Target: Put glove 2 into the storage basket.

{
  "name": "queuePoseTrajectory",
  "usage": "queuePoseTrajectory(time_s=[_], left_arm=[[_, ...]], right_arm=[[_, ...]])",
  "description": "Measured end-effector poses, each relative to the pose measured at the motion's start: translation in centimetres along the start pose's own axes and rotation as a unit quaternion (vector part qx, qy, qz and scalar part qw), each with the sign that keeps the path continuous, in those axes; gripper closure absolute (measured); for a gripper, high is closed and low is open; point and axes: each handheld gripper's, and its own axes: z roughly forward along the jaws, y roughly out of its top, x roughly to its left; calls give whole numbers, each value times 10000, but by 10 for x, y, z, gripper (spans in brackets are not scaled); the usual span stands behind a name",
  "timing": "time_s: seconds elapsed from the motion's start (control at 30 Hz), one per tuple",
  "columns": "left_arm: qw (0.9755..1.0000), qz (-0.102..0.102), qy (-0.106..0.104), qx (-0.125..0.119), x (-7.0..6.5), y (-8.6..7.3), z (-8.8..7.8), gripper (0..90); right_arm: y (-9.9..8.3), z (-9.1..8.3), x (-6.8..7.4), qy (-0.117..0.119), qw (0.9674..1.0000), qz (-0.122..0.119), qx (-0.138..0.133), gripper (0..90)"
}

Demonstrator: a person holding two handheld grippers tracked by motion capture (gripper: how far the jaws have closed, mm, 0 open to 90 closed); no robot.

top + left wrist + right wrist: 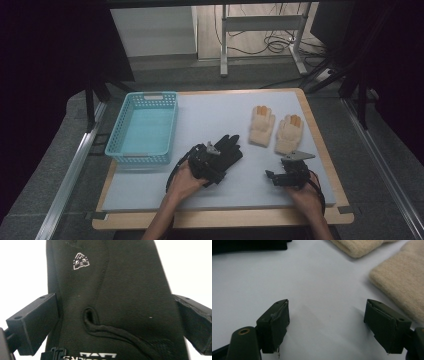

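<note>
Where black glove (pixel 112 300) lies, left claw (pixel 115 322) astride.

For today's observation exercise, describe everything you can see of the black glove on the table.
The black glove lies flat on the pale blue mat, right of the turquoise basket, its digits spread toward the far right. It looks like smooth stretch fabric with stitched seams, a small white emblem and white lettering near the cuff. The left gripper straddles its cuff end, one of the fingers at each edge; whether they press cannot be told.

A turquoise basket (pixel 143 128) (far left) and two cream gloves (pixel 275 130) lie apart.
</note>
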Motion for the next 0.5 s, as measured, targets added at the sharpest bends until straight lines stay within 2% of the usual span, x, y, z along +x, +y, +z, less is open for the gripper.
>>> queuePoseTrajectory(time_s=[0.07,0.13,0.17,0.27,0.33,0.5], left_arm=[[9999,11,164,40,-1,2,0,0],[9995,-54,298,44,4,3,2,0],[9995,-84,300,44,7,3,3,0],[9997,-203,145,59,16,2,6,0],[9994,-331,-78,60,20,0,10,0],[9997,-211,14,158,14,1,11,0]], right_arm=[[0,0,0,0,10000,1,1,201],[0,0,0,0,10000,0,1,201],[0,0,0,-1,10000,0,0,201],[0,0,0,0,10000,2,-1,201],[0,0,0,0,10000,0,-1,201],[0,0,0,-1,10000,2,1,201]])
